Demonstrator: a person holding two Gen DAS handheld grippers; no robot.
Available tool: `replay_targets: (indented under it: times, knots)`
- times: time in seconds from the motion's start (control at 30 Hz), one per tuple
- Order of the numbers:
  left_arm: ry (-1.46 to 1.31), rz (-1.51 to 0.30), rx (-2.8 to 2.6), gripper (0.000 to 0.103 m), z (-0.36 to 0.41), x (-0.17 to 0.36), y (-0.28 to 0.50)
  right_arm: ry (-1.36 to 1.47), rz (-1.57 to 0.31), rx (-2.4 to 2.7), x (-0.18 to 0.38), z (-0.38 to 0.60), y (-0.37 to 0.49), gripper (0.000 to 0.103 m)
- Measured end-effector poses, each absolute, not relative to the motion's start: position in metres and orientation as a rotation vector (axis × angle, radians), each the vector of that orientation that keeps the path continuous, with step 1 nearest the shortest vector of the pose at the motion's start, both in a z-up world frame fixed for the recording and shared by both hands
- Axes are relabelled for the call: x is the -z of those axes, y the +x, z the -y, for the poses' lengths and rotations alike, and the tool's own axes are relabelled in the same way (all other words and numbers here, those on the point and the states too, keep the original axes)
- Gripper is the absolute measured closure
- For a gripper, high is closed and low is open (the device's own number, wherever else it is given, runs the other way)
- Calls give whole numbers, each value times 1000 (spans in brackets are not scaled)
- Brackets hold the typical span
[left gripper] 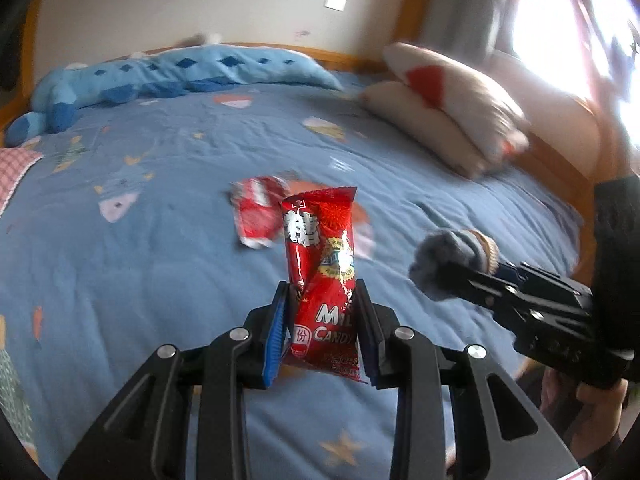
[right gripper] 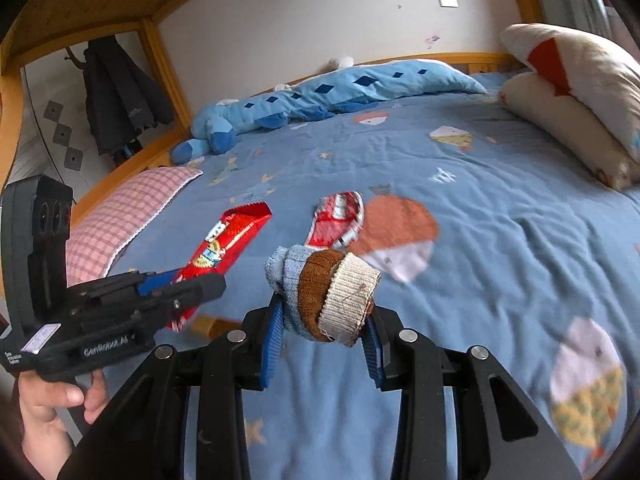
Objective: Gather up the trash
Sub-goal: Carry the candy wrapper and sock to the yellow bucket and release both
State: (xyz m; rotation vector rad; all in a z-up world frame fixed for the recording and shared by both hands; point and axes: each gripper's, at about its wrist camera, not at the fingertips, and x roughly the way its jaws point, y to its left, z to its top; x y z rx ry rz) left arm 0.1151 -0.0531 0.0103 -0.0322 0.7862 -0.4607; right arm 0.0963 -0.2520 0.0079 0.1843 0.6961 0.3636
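Observation:
My left gripper (left gripper: 322, 300) is shut on a red milk candy wrapper (left gripper: 322, 264), which stands up between the blue pads above the bed; the same wrapper (right gripper: 228, 240) shows in the right wrist view, sticking out of the left gripper (right gripper: 180, 284). A second crumpled red wrapper (left gripper: 258, 212) (right gripper: 338, 220) lies on the blue bedspread (left gripper: 160, 264) beyond both grippers. My right gripper (right gripper: 324, 312) is shut on a rolled sock (right gripper: 324, 292) in grey-blue, brown and cream; from the left wrist view the right gripper (left gripper: 452, 276) and the sock (left gripper: 452, 260) sit at the right.
A long blue plush toy (right gripper: 320, 96) lies along the far bed edge by the wall. Two cream cushions (right gripper: 572, 108) are stacked at the right. A pink checked pillow (right gripper: 128, 216) sits at the left. The wooden bed frame (right gripper: 160, 64) borders the mattress, with dark coats hanging beyond.

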Motion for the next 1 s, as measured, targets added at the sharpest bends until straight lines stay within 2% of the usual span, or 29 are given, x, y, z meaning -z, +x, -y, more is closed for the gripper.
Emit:
replay_targets:
  times: [0.47,1.0]
  knots:
    - [63,-813,684,70,159,5,32,298,-649,-176,3,355,-20,69]
    - [226,-896,1119,70,347,37,-64,473,-608,279,34,506,-199,69]
